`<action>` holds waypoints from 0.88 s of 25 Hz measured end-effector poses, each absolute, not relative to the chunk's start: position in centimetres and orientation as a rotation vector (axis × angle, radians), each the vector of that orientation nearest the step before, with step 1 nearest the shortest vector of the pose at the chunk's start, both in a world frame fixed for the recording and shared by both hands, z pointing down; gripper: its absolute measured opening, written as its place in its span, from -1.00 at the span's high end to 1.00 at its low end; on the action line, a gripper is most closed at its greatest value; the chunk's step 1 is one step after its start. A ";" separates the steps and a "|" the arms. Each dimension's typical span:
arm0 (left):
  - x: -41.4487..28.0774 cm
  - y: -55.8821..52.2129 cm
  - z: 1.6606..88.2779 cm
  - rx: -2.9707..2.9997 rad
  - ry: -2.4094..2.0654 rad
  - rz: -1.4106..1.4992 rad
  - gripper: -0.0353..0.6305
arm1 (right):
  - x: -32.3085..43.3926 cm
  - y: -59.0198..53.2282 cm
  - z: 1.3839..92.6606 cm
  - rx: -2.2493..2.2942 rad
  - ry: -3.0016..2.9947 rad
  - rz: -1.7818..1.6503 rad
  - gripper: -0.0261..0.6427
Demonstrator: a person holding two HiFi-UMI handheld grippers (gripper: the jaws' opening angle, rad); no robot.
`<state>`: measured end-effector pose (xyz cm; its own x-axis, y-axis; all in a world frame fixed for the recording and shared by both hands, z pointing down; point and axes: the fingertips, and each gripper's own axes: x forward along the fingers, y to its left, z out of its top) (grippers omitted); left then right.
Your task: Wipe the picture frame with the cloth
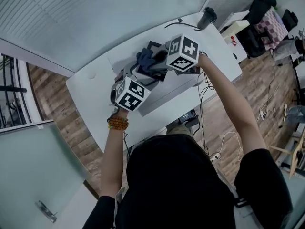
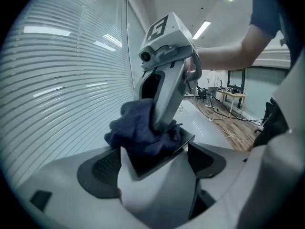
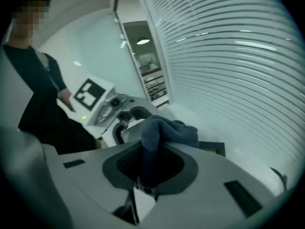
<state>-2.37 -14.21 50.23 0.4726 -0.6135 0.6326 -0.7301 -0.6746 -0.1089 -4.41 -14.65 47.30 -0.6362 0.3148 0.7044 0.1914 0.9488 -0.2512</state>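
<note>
Right claw [image 3: 151, 162] clamps cloth [image 3: 167, 130], resting on picture frame [image 2: 164, 152] mid-picture; left claw [image 2: 153, 168] grips frame, exposed face toward right.

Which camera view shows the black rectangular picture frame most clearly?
The left gripper view: the black rectangular picture frame sits clamped in the left hand-held gripper, with the dark blue cloth on it. The head view shows only small edges of it around the cloth; the right gripper view shows one corner behind the cloth.
</note>
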 end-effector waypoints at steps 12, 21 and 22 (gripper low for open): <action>-2.4 -16.0 46.5 2.151 -1.660 0.671 -0.51 | -6.1 -25.9 43.5 -0.471 -2.416 -0.301 0.78; -0.4 -17.2 50.2 1.987 -1.718 0.697 -0.60 | -7.2 -25.4 49.0 -0.457 -2.408 -0.274 0.78; -0.5 -17.3 50.3 1.980 -1.711 0.696 -0.60 | -7.1 -25.5 48.9 -0.451 -2.428 -0.236 0.78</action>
